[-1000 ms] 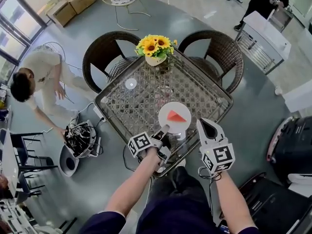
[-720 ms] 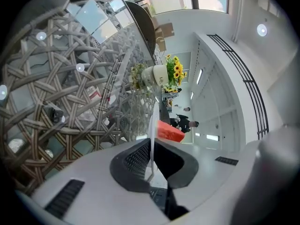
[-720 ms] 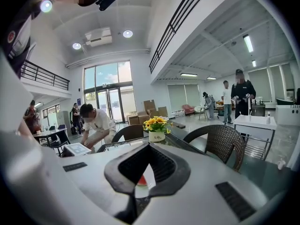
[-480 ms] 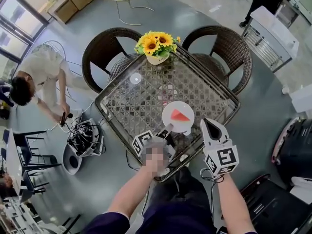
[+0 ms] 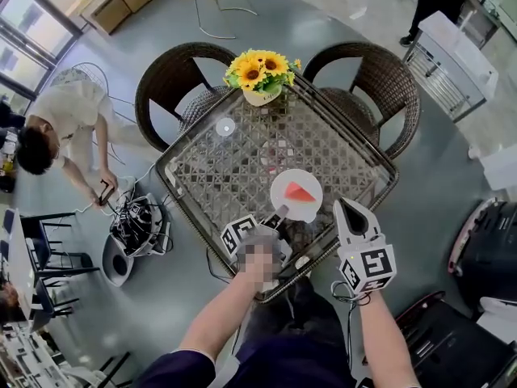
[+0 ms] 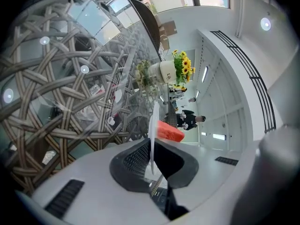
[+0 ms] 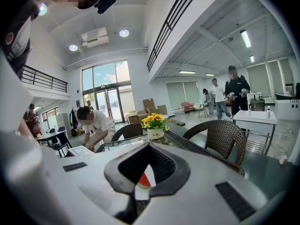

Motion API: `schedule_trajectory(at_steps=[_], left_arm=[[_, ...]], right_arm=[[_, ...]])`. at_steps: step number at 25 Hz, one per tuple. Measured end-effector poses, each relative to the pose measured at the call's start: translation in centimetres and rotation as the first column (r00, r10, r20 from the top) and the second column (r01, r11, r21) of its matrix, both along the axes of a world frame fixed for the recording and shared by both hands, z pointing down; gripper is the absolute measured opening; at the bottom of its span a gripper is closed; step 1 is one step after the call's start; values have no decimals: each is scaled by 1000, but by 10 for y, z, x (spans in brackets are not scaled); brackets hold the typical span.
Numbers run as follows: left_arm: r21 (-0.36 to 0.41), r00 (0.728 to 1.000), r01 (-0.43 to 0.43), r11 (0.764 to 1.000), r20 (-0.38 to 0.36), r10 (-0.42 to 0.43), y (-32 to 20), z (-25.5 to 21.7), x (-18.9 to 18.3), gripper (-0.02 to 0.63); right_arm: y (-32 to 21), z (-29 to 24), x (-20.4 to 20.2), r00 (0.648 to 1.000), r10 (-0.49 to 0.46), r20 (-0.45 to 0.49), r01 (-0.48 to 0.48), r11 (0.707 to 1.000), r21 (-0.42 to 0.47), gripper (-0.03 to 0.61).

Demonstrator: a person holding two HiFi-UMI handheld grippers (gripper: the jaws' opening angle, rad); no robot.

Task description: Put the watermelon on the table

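Note:
A red watermelon slice point(image 5: 299, 191) lies on a small white plate point(image 5: 304, 209) over the near right part of the glass-topped wicker table point(image 5: 234, 164). My left gripper point(image 5: 279, 213) is shut on the plate's near rim. In the left gripper view the thin plate edge point(image 6: 153, 121) runs between the jaws, with the watermelon point(image 6: 168, 131) beyond. I cannot tell whether the plate touches the glass. My right gripper point(image 5: 346, 205) hovers just right of the plate at the table's near edge, shut and holding nothing. The slice point(image 7: 143, 181) shows past its jaws.
A vase of sunflowers point(image 5: 258, 75) stands at the table's far edge, and a small white disc point(image 5: 225, 127) lies on the glass. Two wicker chairs point(image 5: 182, 87) point(image 5: 367, 83) sit behind. A person point(image 5: 56, 128) bends over a cable box point(image 5: 137, 225) at left. Dark luggage point(image 5: 493, 249) is at right.
My left gripper has sunk a little with the plate and slice towards the glass. The right gripper has barely shifted. The person at left has leaned further over the cable box.

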State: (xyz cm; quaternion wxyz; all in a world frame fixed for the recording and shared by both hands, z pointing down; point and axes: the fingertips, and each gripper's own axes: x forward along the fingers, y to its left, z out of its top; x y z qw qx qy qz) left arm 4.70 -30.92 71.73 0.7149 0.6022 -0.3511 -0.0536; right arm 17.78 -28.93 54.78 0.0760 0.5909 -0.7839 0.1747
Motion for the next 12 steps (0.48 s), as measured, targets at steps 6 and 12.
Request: schedule_trajectory(at_steps=[6,12], left_arm=[[11,998,-16,1000,53,15,0,4,0,15],[30,987,-53,998,155,48,0,8,1,15]], right_arm=[[1,2,5,1000,6,6,-6,1000,-5,3],[2,5,7,1000,6,12,-6,1000,-11,3]])
